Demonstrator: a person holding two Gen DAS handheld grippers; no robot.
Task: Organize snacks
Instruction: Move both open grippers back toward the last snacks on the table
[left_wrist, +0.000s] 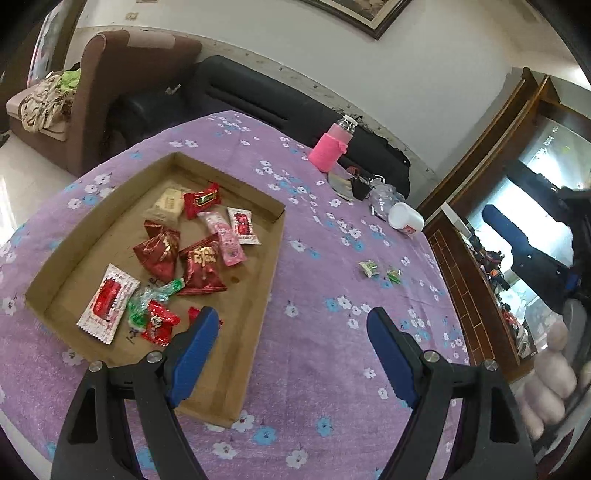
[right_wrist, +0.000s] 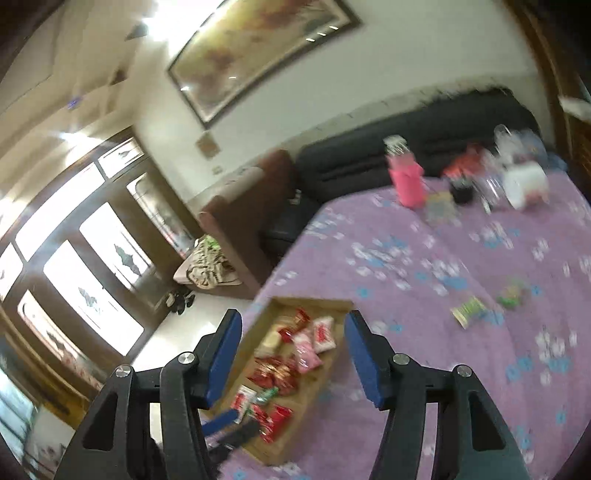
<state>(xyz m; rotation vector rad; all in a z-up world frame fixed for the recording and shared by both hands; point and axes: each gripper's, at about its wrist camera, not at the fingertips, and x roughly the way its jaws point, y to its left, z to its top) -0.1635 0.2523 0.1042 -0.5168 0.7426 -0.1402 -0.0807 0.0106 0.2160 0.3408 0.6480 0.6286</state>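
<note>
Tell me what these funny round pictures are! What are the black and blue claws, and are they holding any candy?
Each claw is a grabbing tool that a person holds, one per hand, with a tiny camera on it. One picture looks along the left tool, the other along the right tool. Both stand open and hold nothing. Below is a table with a purple flowered cloth. A flat cardboard tray on it holds red, pink and white snack packets. Two small green candies lie outside the tray on the cloth. At the far edge stand a pink bottle and a white jar.
</note>
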